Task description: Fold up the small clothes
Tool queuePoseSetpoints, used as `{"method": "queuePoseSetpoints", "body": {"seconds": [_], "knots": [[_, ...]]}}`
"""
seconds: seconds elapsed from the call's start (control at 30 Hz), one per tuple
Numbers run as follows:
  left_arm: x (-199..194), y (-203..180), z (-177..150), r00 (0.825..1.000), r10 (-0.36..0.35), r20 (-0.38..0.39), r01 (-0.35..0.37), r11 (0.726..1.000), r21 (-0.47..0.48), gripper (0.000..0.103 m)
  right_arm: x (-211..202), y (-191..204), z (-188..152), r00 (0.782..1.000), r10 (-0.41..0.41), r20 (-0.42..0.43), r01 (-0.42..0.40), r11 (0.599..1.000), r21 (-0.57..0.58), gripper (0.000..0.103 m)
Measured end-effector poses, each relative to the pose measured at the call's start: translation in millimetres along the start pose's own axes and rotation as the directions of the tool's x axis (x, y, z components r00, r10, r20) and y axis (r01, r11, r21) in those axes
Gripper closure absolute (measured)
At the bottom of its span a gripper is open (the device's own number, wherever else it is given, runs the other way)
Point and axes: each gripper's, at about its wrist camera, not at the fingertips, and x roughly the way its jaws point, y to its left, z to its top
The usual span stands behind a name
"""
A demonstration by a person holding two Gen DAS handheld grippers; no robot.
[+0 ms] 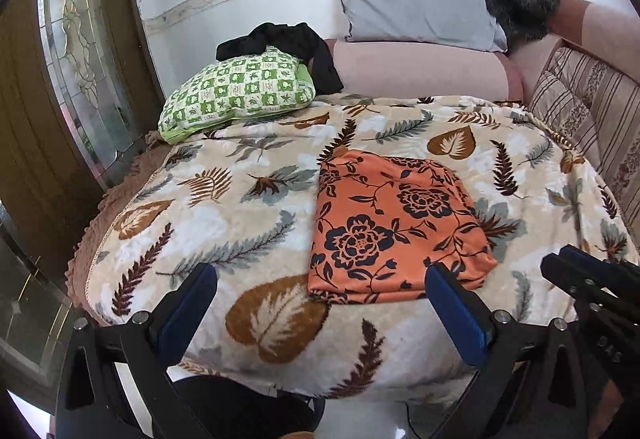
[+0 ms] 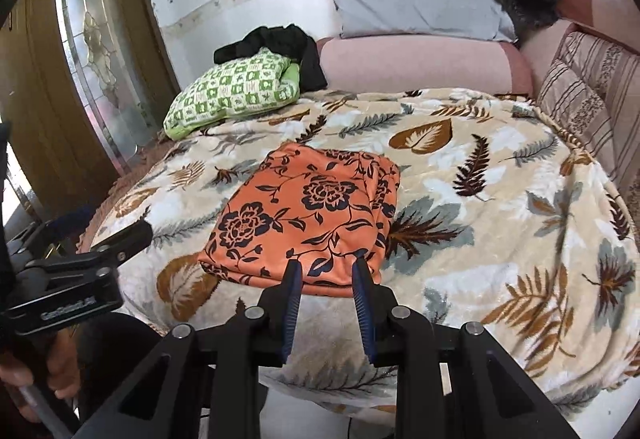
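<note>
The orange floral garment (image 1: 396, 227) lies folded into a compact rectangle near the front edge of the leaf-print blanket (image 1: 224, 175); in the left wrist view the left gripper (image 1: 320, 303) hovers above that edge, jaws wide apart and empty. In the right wrist view the garment (image 2: 308, 219) sits left of the blanket's (image 2: 500, 231) middle, and the right gripper (image 2: 326, 279) hangs over its near hem, jaws narrowly parted, holding nothing. The fold looks finished; I'd lift both grippers clear without snagging the hem, then reach for the black clothing (image 2: 280, 43) at the back left corner
</note>
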Motion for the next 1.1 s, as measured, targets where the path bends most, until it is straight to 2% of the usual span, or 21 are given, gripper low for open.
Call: {"method": "queuePoseSetpoints", "body": {"seconds": [0.23,0.53,1.1], "knots": [[-28.1,5.8,-2.5,1.0,0.005,0.031,-0.005,1.0,0.017,0.0,-21.1,14.9,4.1,0.999,-0.027,0.045,0.026,0.999,0.02,0.074],[-41.3,18.3,-2.4,0.999,-0.003,0.034,0.004,1.0,-0.017,0.0,-41.5,25.6,8.2,0.996,-0.045,0.074,0.043,0.999,0.024,0.074],[-52.9,28.4,8.3,0.998,-0.012,0.068,0.015,0.999,-0.037,0.0,-40.3,36.4,9.4,0.996,-0.045,0.071,0.047,0.999,-0.014,0.074]]}}
